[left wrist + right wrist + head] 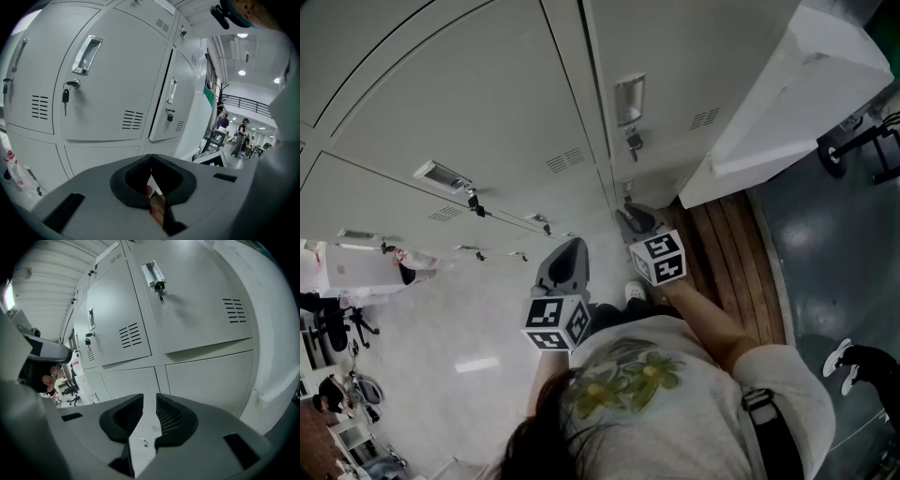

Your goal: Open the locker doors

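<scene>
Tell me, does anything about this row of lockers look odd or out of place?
One locker door at the right end stands swung wide open, while the neighbouring doors look shut, with keys hanging in their locks. Nothing looks damaged or spilled.

The locker doors (469,103) are being shown in light grey, with dark slotted vents (133,119). The left gripper (150,158) and right gripper (149,403) are being rendered in mid grey, with black linings on the jaws and black-and-white squares on the cubes (555,323). The floor planks (731,253) are being shown in brown. The shirt (694,412) is being displayed in pale grey with a green-and-yellow flower print.
</scene>
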Demonstrator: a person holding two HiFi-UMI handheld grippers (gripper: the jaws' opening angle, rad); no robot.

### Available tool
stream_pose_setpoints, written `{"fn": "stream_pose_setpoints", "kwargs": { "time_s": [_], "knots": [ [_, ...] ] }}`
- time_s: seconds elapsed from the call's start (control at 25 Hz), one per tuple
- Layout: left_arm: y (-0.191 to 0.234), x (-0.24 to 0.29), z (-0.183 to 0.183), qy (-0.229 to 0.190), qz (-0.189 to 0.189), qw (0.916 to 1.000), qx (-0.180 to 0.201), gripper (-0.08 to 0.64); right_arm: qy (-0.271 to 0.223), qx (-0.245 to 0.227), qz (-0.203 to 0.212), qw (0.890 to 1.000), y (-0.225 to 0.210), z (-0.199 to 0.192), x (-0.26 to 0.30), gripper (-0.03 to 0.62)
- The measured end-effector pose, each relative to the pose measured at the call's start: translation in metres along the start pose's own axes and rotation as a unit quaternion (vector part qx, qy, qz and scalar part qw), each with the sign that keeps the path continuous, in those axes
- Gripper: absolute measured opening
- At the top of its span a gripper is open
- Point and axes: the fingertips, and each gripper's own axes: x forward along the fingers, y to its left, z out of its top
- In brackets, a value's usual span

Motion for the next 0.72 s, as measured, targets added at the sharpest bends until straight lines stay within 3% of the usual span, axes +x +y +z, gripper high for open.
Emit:
{"fn": "stream_pose_setpoints", "kwargs": {
  "time_s": [0.72],
  "knots": [
    [0.000,0.027,-0.014,0.028,0.001,0.9996,-0.008,0.031,0.045,0.008,-0.009,0.999,-0.037,-0.028,0.039,0.092]
  ]
}}
